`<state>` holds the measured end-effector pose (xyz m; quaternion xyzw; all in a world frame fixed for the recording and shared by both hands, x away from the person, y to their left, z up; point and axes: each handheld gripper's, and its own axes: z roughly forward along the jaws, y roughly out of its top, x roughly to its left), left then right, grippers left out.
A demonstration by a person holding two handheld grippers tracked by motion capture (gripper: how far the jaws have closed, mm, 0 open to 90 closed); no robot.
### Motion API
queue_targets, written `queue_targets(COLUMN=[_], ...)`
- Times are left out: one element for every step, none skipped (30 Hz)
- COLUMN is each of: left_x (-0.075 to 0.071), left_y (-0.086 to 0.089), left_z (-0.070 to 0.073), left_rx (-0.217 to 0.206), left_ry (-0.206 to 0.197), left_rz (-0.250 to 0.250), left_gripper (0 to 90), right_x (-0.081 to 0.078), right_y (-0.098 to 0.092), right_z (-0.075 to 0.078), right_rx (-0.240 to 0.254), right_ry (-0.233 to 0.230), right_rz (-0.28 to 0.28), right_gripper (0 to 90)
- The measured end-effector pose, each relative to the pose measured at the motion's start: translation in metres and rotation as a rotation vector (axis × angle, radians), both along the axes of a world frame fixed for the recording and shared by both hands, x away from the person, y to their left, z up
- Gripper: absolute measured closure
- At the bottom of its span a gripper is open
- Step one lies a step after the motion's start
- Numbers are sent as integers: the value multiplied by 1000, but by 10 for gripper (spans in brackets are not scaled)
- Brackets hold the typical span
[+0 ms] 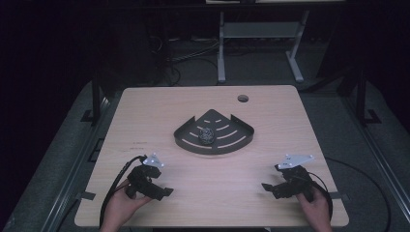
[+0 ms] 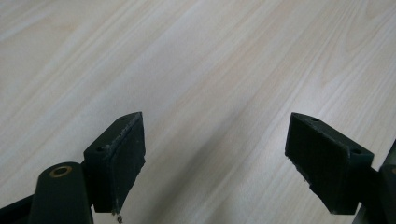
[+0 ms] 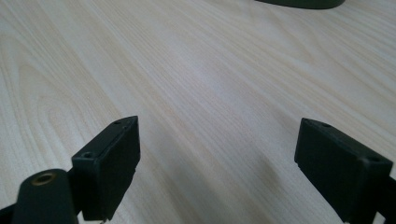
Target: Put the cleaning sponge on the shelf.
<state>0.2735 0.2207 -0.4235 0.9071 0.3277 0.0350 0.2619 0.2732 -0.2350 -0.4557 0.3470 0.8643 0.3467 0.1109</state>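
A dark fan-shaped corner tray [image 1: 212, 149] with slots lies at the middle of the wooden table. A small grey crumpled ball [image 1: 207, 135] sits inside it. My left gripper [image 1: 163, 192] rests low near the table's front left, held by a hand, jaws pointing right. In the left gripper view it [image 2: 215, 140] stands open over bare wood with nothing between the pads. My right gripper [image 1: 267, 187] is at the front right, jaws pointing left. In the right gripper view it [image 3: 217, 144] is open over bare wood, with the tray's edge [image 3: 299, 3] at the top.
A round cable hole [image 1: 242, 98] sits near the table's far edge. Beyond the table stands a white-legged frame [image 1: 221, 53] with cables on the dark floor. Bare wood stretches between the two grippers and in front of the tray.
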Motion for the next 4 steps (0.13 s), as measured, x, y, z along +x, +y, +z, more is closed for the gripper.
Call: queue_targets(left_x=[-1, -3, -5, -6], left_y=[1, 2, 2, 4], left_z=[-1, -2, -4, -5], left_rx=[-5, -4, -9, -17], left_ry=[4, 4, 4, 7], left_rz=[2, 1, 5, 9], left_gripper=[195, 195, 195, 195], right_x=[-1, -1, -1, -2], right_y=[-1, -1, -1, -1], right_z=[0, 0, 0, 1], right_rx=[-4, -2, -2, -3], right_ry=[-2, -3, -4, -3], right_rz=[0, -1, -1, -3], right_gripper=[138, 138, 139, 138])
